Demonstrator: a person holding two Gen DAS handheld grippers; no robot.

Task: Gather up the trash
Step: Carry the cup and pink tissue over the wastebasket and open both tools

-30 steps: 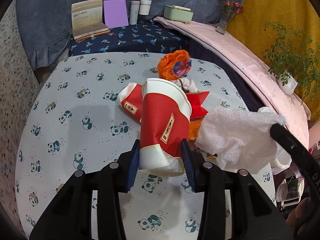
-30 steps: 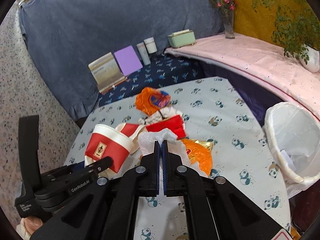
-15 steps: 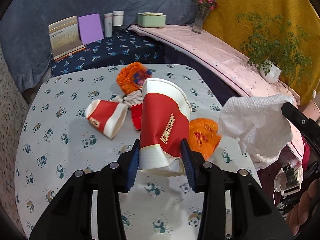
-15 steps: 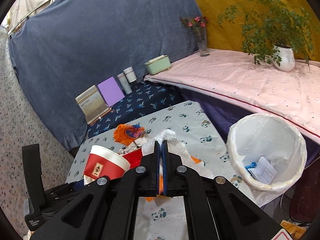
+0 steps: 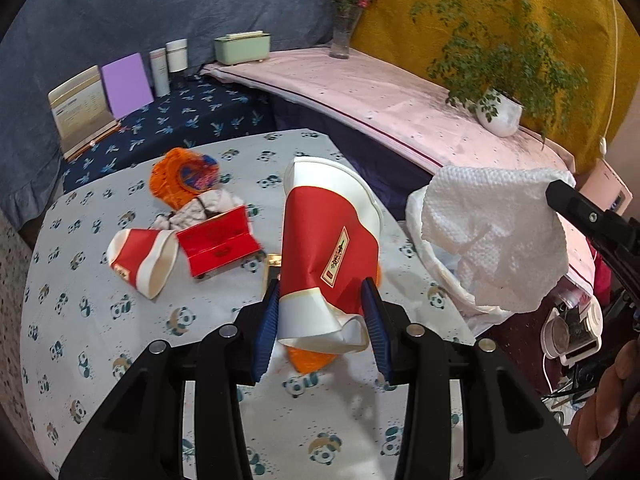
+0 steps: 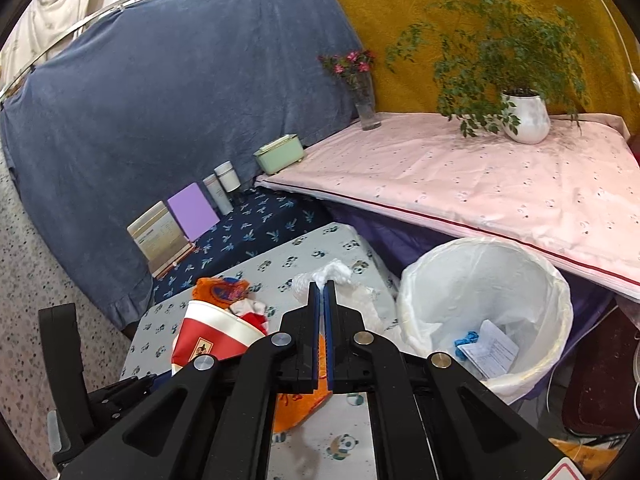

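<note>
Already we carry two pieces: our left hand-held gripper (image 5: 320, 328) clamps a red paper cup (image 5: 326, 248), our right (image 6: 322, 284) pinches a white tissue (image 5: 496, 236) beside the bin (image 6: 484, 312), which seemingly holds scraps. Another cup (image 5: 140, 258), red box (image 5: 218, 240) and orange wrapper (image 5: 182, 176) remain on the bench (image 5: 100, 332).

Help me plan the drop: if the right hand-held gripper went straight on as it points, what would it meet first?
Probably the panda tablecloth near its far edge, left of the bin, not the bin itself. The right hand-held gripper already pinches the tissue. Depth is uncertain.
</note>
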